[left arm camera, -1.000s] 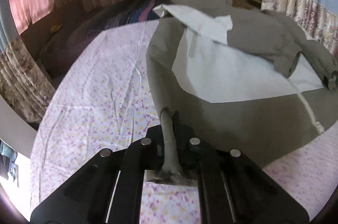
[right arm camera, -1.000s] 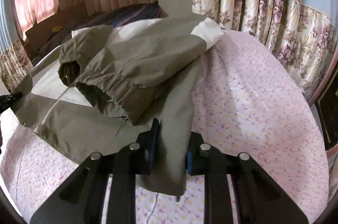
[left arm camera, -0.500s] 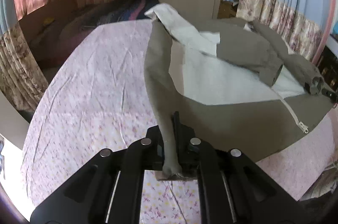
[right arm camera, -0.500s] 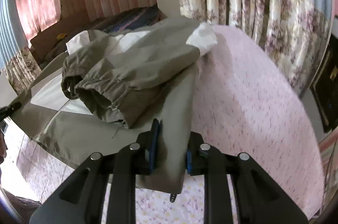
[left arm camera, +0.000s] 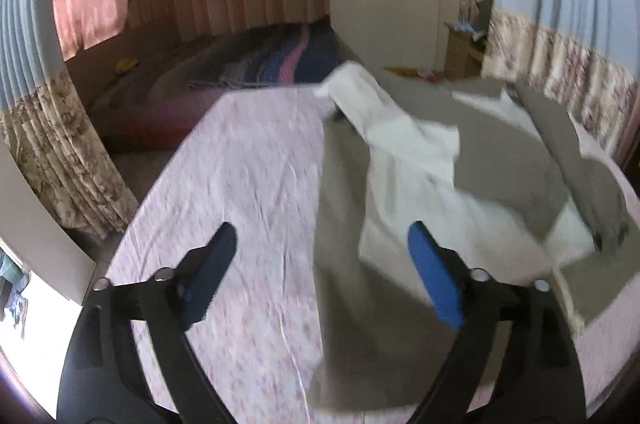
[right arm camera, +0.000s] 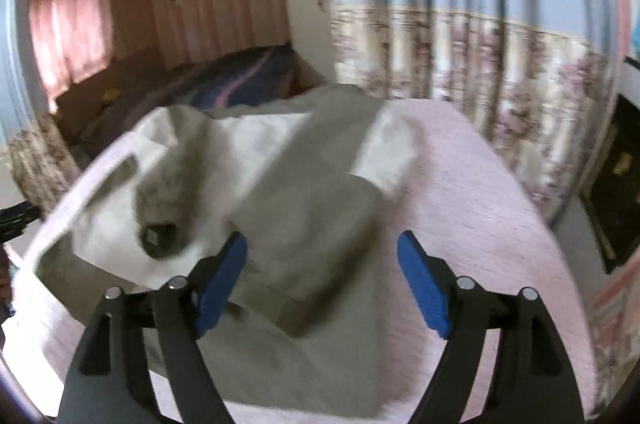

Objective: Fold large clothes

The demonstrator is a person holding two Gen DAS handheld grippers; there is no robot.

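A grey and white jacket (left arm camera: 404,208) lies spread on the bed's pink flowered sheet (left arm camera: 248,192), both sleeves folded across its front. In the left wrist view my left gripper (left arm camera: 320,240) hovers above the jacket's near left hem, jaws opening wide, nothing pinched between the blue pads. The right wrist view shows the same jacket (right arm camera: 304,224) with a cuffed sleeve lying on top. My right gripper (right arm camera: 322,248) hangs over the near right hem, jaws opening too, the cloth lying loose below them. Both views are motion-blurred.
A white wardrobe (left arm camera: 392,4) stands behind the bed. Flowered curtains (right arm camera: 480,64) hang along the right side. A dark striped blanket (left arm camera: 272,60) covers a second bed at the back left. The sheet (right arm camera: 472,208) runs bare right of the jacket.
Both grippers were shut on the jacket's hem corners. They have let go, opened wide and risen, and the hem has dropped onto the bed.
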